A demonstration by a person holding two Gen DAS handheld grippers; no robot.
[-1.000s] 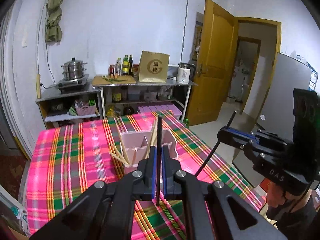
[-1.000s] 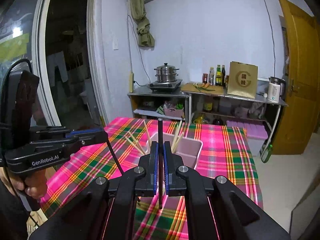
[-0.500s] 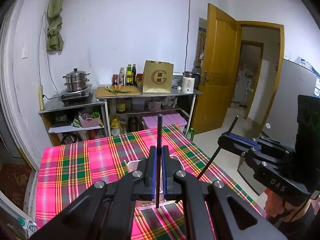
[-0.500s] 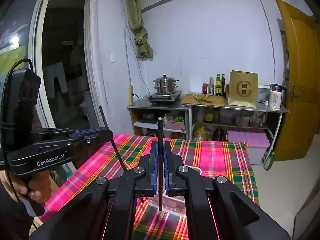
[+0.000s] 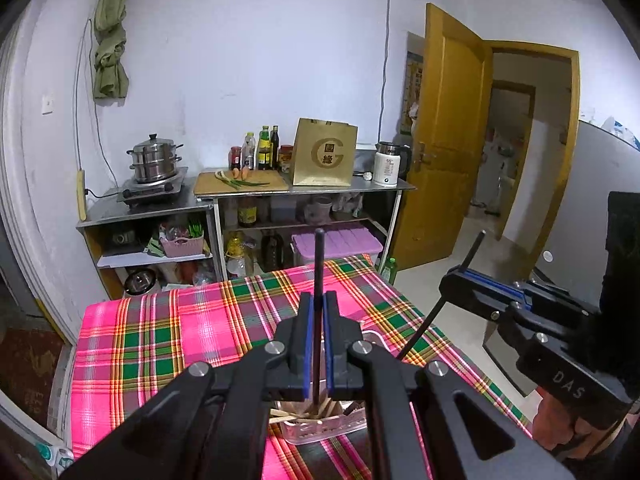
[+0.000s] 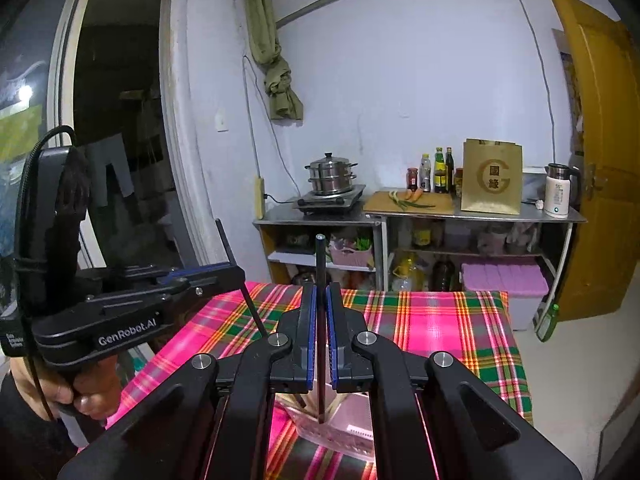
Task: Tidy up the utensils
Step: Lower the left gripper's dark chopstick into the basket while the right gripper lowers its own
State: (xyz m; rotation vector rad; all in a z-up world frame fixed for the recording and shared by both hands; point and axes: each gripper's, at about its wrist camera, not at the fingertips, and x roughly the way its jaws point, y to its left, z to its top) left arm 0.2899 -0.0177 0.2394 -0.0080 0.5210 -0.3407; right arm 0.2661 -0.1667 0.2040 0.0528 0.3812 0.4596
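My left gripper (image 5: 318, 304) is shut on a black chopstick (image 5: 319, 264) held upright. Its lower tip hangs over the pink utensil holder (image 5: 320, 428), which holds several wooden chopsticks (image 5: 296, 414). My right gripper (image 6: 320, 296) is shut on another black chopstick (image 6: 320, 264), also upright, with its tip over the same holder (image 6: 352, 420). Each gripper shows in the other's view: the right one (image 5: 460, 278) at the right with its stick slanting down, the left one (image 6: 236, 270) at the left. The holder is mostly hidden behind my fingers.
The holder stands on a table with a pink and green plaid cloth (image 5: 168, 332). Behind it are steel shelves with a steamer pot (image 5: 154, 158), bottles (image 5: 264, 148), a cutting board (image 5: 240, 182), a paper bag (image 5: 325, 152) and a kettle (image 5: 388, 164). A yellow door (image 5: 448, 136) stands open at right.
Both grippers have risen and tilted up, each keeping its black chopstick. The holder has slid from the middle of both views down behind my fingers.
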